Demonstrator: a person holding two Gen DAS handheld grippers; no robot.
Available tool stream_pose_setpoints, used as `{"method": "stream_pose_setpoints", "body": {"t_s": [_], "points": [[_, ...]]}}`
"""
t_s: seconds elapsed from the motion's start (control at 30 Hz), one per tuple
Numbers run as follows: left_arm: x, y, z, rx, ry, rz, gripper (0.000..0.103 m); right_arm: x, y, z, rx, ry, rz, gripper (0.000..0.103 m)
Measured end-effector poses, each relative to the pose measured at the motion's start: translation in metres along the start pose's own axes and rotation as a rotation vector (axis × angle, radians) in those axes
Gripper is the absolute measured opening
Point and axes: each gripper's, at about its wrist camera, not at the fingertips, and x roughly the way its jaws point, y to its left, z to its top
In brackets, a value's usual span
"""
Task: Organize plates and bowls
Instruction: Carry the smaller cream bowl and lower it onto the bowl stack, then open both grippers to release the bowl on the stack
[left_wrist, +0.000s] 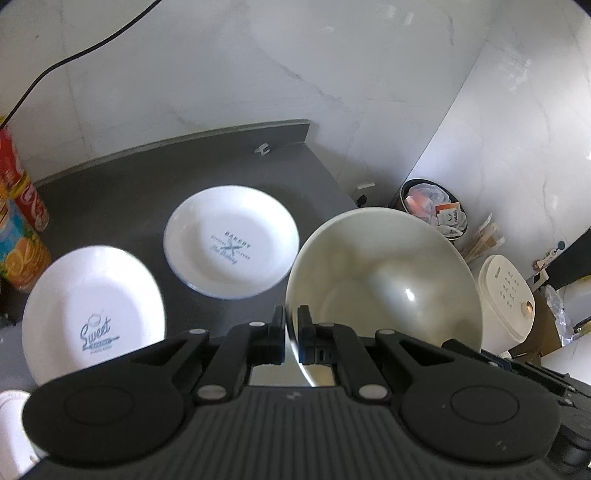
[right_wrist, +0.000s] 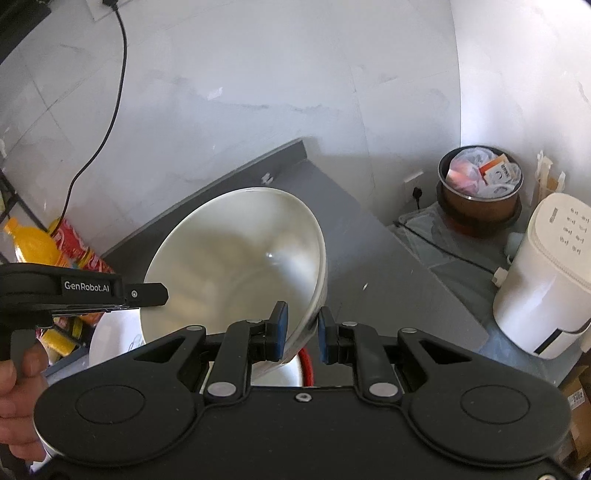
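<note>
Bowl (left_wrist: 384, 291) is hanging tilted above the counter (left_wrist: 122, 195), left gripper (left_wrist: 291, 334) pinching its rim, right gripper's (right_wrist: 300, 332) fingers spread around it.

We see the left gripper (left_wrist: 291, 334) with its fingers drawn nearly together, pinching a thin rim. The right gripper (right_wrist: 300, 332) stands a little wider, fingers (right_wrist: 277, 332) either side of an edge (contact on the right pad unclear). A hand (right_wrist: 16, 398) grips the left tool's handle.
</note>
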Motion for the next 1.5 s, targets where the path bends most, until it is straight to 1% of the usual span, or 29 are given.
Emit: {"method": "stream_pose_setpoints", "body": {"t_s": [0.33,0.57,0.7,0.8,0.9,1.1,1.17,1.23,1.3,1.33,1.4,1.5], "points": [[-0.009,0.017,-0.024,-0.040,0.022,0.018,0.004,-0.001,0.009,-0.012,-0.020,0.056,0.017,0.018],[-0.010,0.029,-0.034,-0.041,0.043,0.035,0.004,-0.001,0.019,-0.020,-0.051,0.084,0.035,0.018],[-0.005,0.037,-0.040,-0.062,0.075,0.035,0.004,0.005,0.022,-0.028,-0.058,0.122,0.035,0.018],[0.001,0.039,-0.045,-0.063,0.090,0.042,0.004,0.008,0.020,-0.033,-0.034,0.145,0.035,0.018],[0.005,0.040,-0.048,-0.071,0.106,0.040,0.004,0.011,0.020,-0.036,-0.038,0.160,0.026,0.018],[0.008,0.042,-0.048,-0.065,0.112,0.045,0.005,0.017,0.022,-0.039,-0.054,0.182,0.024,0.020],[0.011,0.043,-0.048,-0.066,0.123,0.048,0.005,0.021,0.022,-0.041,-0.044,0.194,0.032,0.023],[0.012,0.043,-0.048,-0.064,0.127,0.053,0.006,0.022,0.024,-0.043,-0.050,0.191,0.020,0.026],[0.009,0.042,-0.046,-0.052,0.097,0.073,0.008,0.019,0.031,-0.044,-0.081,0.169,0.013,0.035],[0.007,0.041,-0.045,-0.046,0.081,0.083,0.009,0.017,0.033,-0.044,-0.089,0.159,0.015,0.045],[0.006,0.038,-0.041,-0.034,0.087,0.102,0.009,0.012,0.034,-0.042,-0.090,0.131,0.019,0.055],[0.004,0.034,-0.038,-0.019,0.089,0.120,0.015,0.006,0.030,-0.039,-0.080,0.111,0.015,0.058]]}}
